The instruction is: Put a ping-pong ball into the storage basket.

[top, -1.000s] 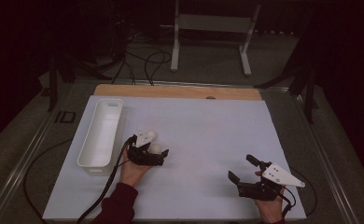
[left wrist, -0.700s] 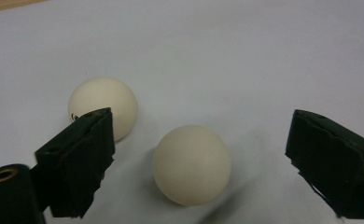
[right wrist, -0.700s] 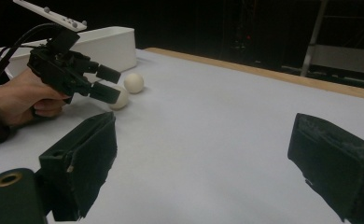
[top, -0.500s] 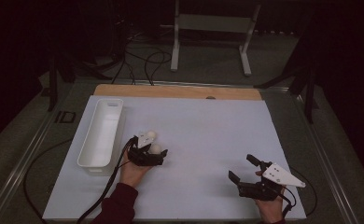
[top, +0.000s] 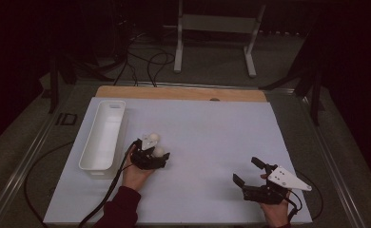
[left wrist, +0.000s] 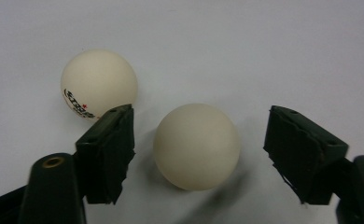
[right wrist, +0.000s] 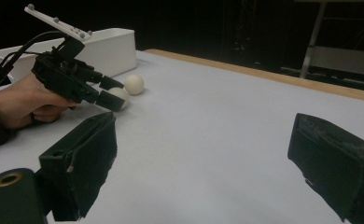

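The left gripper (left wrist: 199, 154) has just been closing its jaws around a plain white ping-pong ball (left wrist: 197, 146) on the white table sheet (top: 212, 128), pads not yet touching; round, it has no long axis. The printed ball (left wrist: 99, 84) lies just beyond. The right gripper (top: 250, 172) rests open

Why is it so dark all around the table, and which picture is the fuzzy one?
High view: light falls on the white table sheet, the room behind stays black. Left gripper view: the plain ping-pong ball casts a soft shadow, the pads look blurry up close. Right gripper view: near pads blurred.
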The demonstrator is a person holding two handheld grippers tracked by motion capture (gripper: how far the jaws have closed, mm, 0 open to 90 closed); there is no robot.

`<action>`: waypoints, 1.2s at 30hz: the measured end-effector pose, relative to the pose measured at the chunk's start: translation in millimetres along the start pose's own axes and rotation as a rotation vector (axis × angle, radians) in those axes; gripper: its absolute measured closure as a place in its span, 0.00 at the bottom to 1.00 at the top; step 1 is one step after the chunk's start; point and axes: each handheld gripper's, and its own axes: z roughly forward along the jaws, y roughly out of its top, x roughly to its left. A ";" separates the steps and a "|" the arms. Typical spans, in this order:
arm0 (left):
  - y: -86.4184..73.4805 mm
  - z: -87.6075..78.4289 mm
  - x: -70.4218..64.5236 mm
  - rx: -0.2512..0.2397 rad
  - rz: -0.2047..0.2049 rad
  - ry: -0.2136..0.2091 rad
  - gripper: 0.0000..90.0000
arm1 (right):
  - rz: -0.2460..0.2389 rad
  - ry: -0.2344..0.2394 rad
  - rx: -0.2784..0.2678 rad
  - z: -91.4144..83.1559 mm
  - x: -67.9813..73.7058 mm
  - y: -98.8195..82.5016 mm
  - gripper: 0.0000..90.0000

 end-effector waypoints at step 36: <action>1.0 -1.3 1.2 0.031 -0.010 0.000 0.56 | -0.001 -0.002 0.000 -0.7 0.0 0.4 0.08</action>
